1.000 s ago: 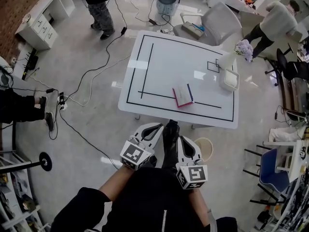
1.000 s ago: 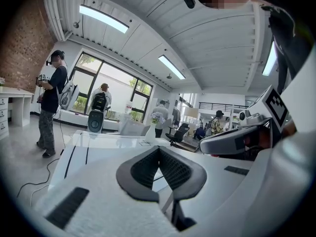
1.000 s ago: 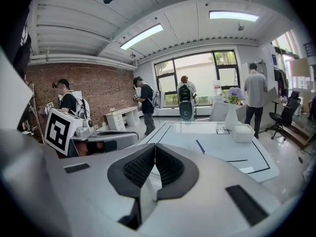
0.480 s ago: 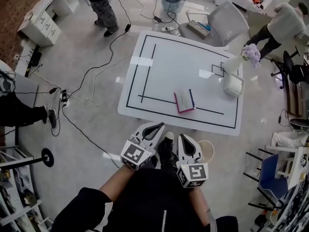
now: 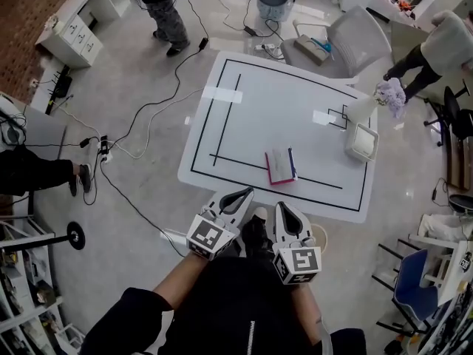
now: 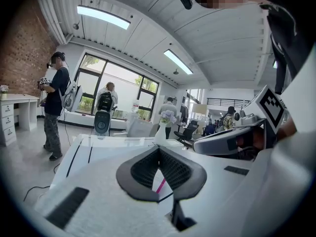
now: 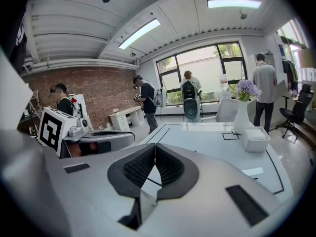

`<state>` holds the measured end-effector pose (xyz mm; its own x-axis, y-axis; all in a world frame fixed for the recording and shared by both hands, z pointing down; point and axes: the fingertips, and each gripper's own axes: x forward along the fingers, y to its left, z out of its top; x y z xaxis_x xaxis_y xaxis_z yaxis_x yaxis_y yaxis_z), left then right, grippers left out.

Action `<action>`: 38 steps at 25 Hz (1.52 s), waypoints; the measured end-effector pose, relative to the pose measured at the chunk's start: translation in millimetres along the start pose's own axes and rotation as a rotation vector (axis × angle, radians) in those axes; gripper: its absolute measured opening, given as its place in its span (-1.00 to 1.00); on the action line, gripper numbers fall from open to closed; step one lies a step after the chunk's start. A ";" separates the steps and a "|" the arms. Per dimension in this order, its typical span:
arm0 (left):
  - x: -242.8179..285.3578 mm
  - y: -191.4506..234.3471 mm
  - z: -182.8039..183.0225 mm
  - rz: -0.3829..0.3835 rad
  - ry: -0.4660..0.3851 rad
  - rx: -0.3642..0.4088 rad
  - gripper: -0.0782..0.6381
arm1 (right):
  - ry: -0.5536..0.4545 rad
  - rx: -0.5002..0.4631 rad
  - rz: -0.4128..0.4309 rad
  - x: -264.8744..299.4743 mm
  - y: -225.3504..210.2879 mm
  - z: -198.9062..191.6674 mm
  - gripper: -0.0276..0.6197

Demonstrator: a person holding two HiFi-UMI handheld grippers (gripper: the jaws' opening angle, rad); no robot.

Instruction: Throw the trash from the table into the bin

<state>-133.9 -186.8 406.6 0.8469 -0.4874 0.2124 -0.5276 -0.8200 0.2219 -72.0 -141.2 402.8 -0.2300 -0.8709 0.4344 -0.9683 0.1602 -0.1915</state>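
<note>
A flat pink-and-white packet lies near the front edge of the white table, which is marked with black lines. A sliver of the packet shows pink through the left jaws. A round pale bin stands on the floor by the table's front right. My left gripper and right gripper are held side by side just short of the table's front edge, pointing at it. Both are shut and hold nothing; the pads meet at the tips in the left gripper and the right gripper.
A white box and a vase of purple flowers stand at the table's right end. A grey chair sits behind the table. Cables trail over the floor at left. People stand at the far left and far right.
The table has drawn closer and lower in the head view as I step towards it. Both grippers stay shut and side by side.
</note>
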 end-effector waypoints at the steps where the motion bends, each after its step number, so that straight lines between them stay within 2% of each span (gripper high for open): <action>1: 3.7 0.0 1.9 0.005 -0.005 0.007 -0.76 | -0.003 -0.001 0.006 2.0 -4.5 2.0 -0.89; 7: 25.4 0.7 4.5 0.055 0.025 0.041 -0.76 | -0.025 0.015 0.055 14.4 -32.3 11.7 -0.89; 11: 42.0 -2.4 17.8 0.084 0.017 0.033 -0.76 | -0.025 -0.015 0.104 22.4 -45.9 16.5 -0.89; 13: 46.2 -0.3 17.4 0.119 0.022 0.057 -0.76 | -0.022 -0.025 0.132 26.9 -51.7 16.7 -0.89; 15: 49.7 -2.4 12.9 0.141 0.029 0.043 -0.76 | -0.015 -0.033 0.150 32.0 -58.7 17.7 -0.89; 24: 57.0 -2.0 13.6 0.163 0.056 0.067 -0.76 | 0.019 -0.020 0.158 57.2 -84.8 9.6 -0.86; 31: 52.3 6.3 19.8 0.178 0.066 0.064 -0.76 | 0.049 0.014 0.152 84.4 -92.6 -5.4 -0.22; 34: 46.8 9.5 15.5 0.176 0.070 0.060 -0.76 | 0.065 0.016 0.133 95.9 -97.1 -17.1 -0.08; 38: 41.1 12.2 8.8 0.172 0.082 0.060 -0.76 | 0.093 0.028 0.103 108.0 -105.3 -30.3 -0.03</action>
<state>-105.0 -219.5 409.6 0.7349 -0.5979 0.3200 -0.6573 -0.7442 0.1191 2.2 -238.0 496.6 -0.3377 -0.8035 0.4903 -0.9362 0.2327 -0.2635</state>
